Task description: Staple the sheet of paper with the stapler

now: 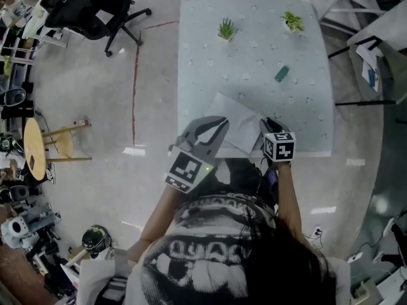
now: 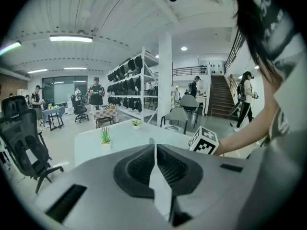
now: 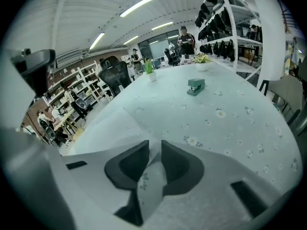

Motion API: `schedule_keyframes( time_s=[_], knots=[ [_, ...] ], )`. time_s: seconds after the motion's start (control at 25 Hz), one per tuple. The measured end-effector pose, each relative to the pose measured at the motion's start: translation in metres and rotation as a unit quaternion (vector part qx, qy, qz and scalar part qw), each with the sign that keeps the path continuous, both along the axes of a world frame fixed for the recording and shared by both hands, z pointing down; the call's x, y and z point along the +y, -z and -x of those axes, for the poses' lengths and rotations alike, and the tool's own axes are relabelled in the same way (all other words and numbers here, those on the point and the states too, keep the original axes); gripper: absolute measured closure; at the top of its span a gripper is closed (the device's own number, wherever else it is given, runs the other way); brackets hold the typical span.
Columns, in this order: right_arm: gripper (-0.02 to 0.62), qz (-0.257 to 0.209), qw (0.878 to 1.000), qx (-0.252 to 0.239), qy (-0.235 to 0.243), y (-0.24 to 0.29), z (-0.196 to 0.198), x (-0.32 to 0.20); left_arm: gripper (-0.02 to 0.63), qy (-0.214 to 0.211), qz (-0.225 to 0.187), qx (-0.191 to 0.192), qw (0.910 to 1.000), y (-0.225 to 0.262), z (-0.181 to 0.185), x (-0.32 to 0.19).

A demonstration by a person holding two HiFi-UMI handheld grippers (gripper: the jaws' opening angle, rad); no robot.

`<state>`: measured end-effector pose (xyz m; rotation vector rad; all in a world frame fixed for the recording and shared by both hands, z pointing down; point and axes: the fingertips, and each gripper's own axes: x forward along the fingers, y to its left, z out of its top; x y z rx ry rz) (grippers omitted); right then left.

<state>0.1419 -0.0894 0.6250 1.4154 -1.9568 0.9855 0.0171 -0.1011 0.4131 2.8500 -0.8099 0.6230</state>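
Green stapler [image 1: 282, 74] sits on the table [image 1: 305, 122], on the far half and right of centre, well apart from both my grippers, untouched. The table carries a pale cloth with a small flower print.

Sheet of paper [image 1: 240, 124] lies at the near edge of the table, turned at an angle. In the head view it sits between my two grippers.

Left gripper [image 2: 153, 146]: jaws together on the sheet of paper. A thin white strip of it runs edge-on between the pads and widens toward the camera. In the head view this gripper meets the sheet at its left edge.

Right gripper [image 3: 152, 145]: jaws apart by a narrow gap, tilted down at the cloth, pads pressing on nothing. Flower-print cloth shows through the gap. The sheet's edge runs up toward the jaw tips from the left, and I can't tell whether it gets in between them.

The right gripper's marker cube [image 2: 205, 140] shows in the left gripper view, just right of my left jaws, with a bare forearm behind it.

Potted plant [image 1: 226, 28] stands at the far end of the table, left of centre. A second potted plant [image 1: 293, 21] is to its right, beyond the stapler.

Black office chair [image 1: 95, 8] is on the floor left of the table. Round wooden stool [image 1: 44, 146] stands nearer, at the far left.
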Motion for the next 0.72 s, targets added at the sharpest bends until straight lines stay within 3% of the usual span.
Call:
schedule_keyframes(
  time_s=[0.24,0.48,0.72],
  knots=[
    [0.594,-0.014,1.000,-0.001,0.010,0.003,0.000,-0.001,0.594,0.019,-0.001,-0.007,0.9998,-0.001,0.008,-0.001],
    [0.595,-0.035,0.999,-0.022,0.009,0.016,-0.009,-0.013,0.594,0.029,-0.005,-0.006,0.9995,0.000,0.008,0.001],
    [0.595,-0.042,0.999,-0.023,-0.003,0.019,-0.044,-0.043,0.594,0.040,-0.009,-0.005,0.9991,-0.002,0.000,-0.002]
  ],
)
